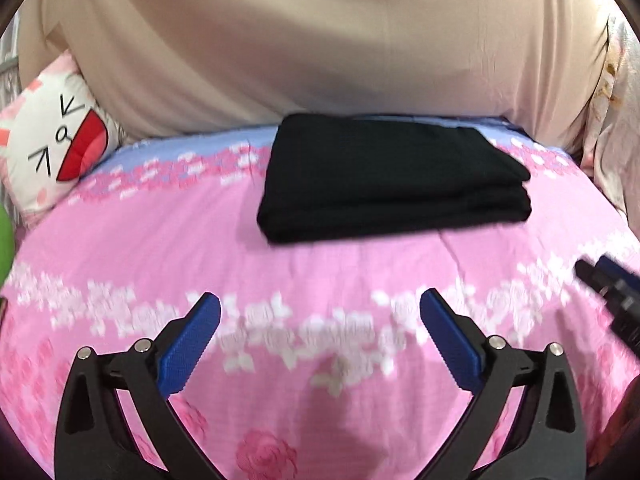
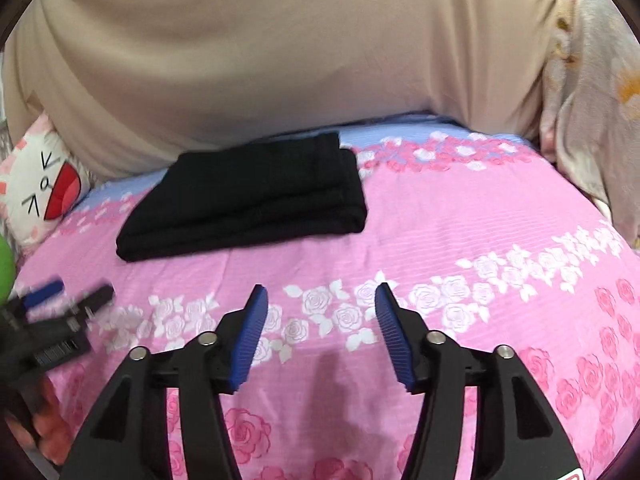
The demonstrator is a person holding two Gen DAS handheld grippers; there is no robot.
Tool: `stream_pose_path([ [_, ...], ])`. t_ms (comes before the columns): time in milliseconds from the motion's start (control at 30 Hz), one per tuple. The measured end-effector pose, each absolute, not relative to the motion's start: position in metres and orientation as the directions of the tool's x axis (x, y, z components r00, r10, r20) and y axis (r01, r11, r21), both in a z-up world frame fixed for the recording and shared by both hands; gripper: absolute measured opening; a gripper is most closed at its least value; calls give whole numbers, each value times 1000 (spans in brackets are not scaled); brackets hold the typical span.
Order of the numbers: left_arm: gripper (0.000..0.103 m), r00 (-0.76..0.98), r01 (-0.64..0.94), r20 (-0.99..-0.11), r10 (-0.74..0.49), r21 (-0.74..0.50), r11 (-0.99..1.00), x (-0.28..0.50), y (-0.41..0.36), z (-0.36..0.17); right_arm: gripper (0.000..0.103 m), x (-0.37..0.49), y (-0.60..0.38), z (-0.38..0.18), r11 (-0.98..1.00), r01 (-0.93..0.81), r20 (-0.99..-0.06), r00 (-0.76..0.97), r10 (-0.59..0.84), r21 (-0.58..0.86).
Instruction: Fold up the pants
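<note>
The black pants (image 1: 392, 178) lie folded into a compact rectangle on the pink floral bedspread (image 1: 280, 264), near its far edge. They also show in the right wrist view (image 2: 248, 200), at the left of centre. My left gripper (image 1: 320, 304) is open and empty, hovering over the bedspread well short of the pants. My right gripper (image 2: 322, 296) is open and empty too, over the bedspread to the right of the pants' near edge. The right gripper shows at the right edge of the left wrist view (image 1: 608, 284); the left gripper shows at the left of the right wrist view (image 2: 60, 312).
A person in a beige top (image 1: 320, 40) sits right behind the pants. A white cartoon-face pillow (image 1: 52, 140) lies at the far left, a floral fabric (image 2: 592, 100) at the far right. A green object (image 2: 5, 268) is at the left edge.
</note>
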State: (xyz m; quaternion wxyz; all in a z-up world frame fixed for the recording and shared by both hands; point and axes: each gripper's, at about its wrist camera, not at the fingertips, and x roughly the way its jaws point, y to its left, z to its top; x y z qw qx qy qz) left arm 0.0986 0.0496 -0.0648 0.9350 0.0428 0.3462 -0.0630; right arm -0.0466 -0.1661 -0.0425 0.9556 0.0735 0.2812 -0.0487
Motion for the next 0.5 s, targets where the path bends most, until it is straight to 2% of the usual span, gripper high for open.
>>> stream_pose_path([
  [33,98,734,154,-672,-92,33,988,100,48,-68,66,-51,-164,-42,985,142,-532,844,-66,102],
  [200,98,705,143,-703,-94,12,990,106,51,-75,83,-52,-145,-42,986,168,-525,838,-151,-16],
  [367,98,725,133,-682,-98,-2,991,102,56,-72,86,-55,-134,-40,982,173,-501,845,-186,-73],
  [500,98,732,125,-675,-90,3,992,101,56,-70,86,-50,-138,-43,982,177,-531,827,-182,-60],
])
